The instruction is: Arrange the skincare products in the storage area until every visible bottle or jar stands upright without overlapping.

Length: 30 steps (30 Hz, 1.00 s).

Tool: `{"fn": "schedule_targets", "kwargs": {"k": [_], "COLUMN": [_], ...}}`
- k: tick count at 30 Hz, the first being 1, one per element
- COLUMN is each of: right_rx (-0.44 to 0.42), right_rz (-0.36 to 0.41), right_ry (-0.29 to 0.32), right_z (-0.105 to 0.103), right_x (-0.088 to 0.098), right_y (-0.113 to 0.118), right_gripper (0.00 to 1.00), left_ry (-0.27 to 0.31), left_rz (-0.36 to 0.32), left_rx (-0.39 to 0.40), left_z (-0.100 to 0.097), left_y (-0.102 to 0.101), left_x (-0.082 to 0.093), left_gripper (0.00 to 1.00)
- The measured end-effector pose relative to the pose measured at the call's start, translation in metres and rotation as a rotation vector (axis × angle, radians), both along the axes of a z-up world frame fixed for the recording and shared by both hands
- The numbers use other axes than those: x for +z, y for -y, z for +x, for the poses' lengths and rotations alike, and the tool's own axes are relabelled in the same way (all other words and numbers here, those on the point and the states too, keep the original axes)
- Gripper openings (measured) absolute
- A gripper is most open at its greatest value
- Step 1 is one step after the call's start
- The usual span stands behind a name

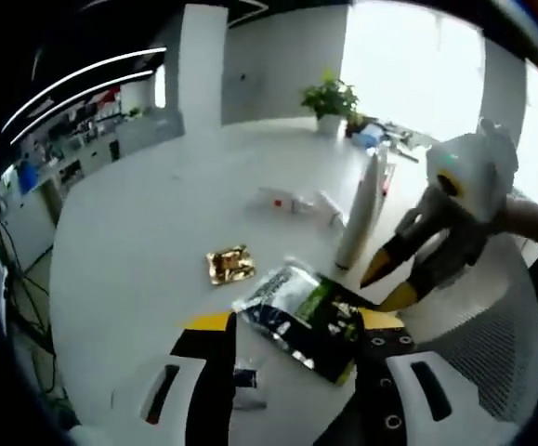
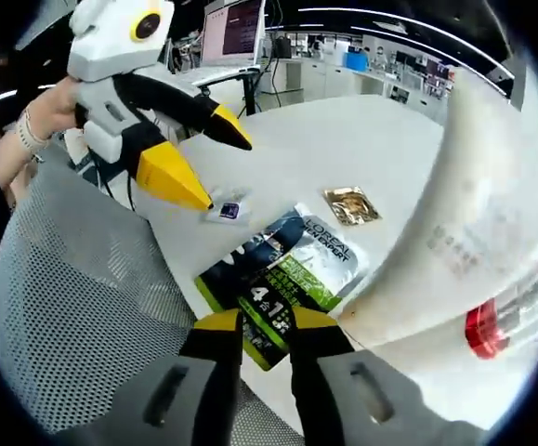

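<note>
Left gripper (image 1: 292, 325) fingers wide, sachet pack (image 1: 310, 321) lying flat between them on the bench (image 1: 138, 251); thin, floppy, slick foil, so pinch an edge. Right gripper (image 2: 267, 325) fingers narrow at the pack's near edge; tall white bottle (image 1: 360, 218) upright just right, light, tippy, take mid-body

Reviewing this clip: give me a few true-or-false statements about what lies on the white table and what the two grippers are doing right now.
1. The tall white bottle stands upright on the round white table. True.
2. The dark green-and-black sachet pack stands on edge. False: it lies flat.
3. The small gold foil packet lies apart from the sachet pack. True.
4. The left gripper has its jaws shut on the bottle. False: they are open and empty.
5. A potted green plant sits at the table's far edge. True.
</note>
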State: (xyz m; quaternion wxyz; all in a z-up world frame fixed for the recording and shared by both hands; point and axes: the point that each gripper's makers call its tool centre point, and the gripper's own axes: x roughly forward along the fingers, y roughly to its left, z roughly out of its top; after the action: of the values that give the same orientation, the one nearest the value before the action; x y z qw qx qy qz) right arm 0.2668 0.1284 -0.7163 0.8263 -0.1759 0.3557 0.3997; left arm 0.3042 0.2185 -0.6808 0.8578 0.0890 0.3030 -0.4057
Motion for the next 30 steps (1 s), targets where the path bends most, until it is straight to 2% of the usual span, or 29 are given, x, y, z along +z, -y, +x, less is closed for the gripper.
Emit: {"fn": "schedule_targets", "kwargs": {"k": [3,7,12,14,15,19,22,26,30], "right_rx": [-0.027,-0.100,-0.184,-0.225,-0.248,-0.288,-0.303,-0.316,-0.309], "right_rz": [0.030,0.058,0.056,0.040,0.042,0.041,0.030,0.028,0.026], "right_ry": [0.037,0.073,0.101,0.116,0.120,0.135,0.146,0.144,0.147], "right_z": [-0.005,-0.012,-0.019,-0.020,-0.019,-0.015,-0.014,-0.016,-0.015], "right_x": [0.021,0.042,0.057,0.061,0.064,0.068,0.068,0.067,0.067], "right_y": [0.008,0.027,0.054,0.068,0.075,0.094,0.104,0.111,0.118], "right_gripper": [0.24,0.28,0.36,0.39,0.41,0.51,0.54,0.64,0.74], "left_ry": [0.013,0.026,0.041,0.040,0.038,0.033,0.021,0.012,0.056], "left_rz": [0.001,-0.038,-0.039,-0.067,-0.066,-0.035,-0.047,-0.034,-0.018], "left_rx": [0.023,0.083,0.136,0.149,0.144,0.151,0.146,0.138,0.163], "left_z": [-0.005,-0.011,-0.018,-0.021,-0.028,-0.032,-0.034,-0.037,-0.034], "left_y": [-0.006,-0.014,-0.024,-0.024,-0.018,-0.022,-0.022,-0.021,-0.024], "left_x": [0.005,0.016,0.020,0.022,0.024,0.019,0.016,0.015,0.025], "left_gripper": [0.54,0.62,0.69,0.73,0.74,0.77,0.80,0.86,0.87]}}
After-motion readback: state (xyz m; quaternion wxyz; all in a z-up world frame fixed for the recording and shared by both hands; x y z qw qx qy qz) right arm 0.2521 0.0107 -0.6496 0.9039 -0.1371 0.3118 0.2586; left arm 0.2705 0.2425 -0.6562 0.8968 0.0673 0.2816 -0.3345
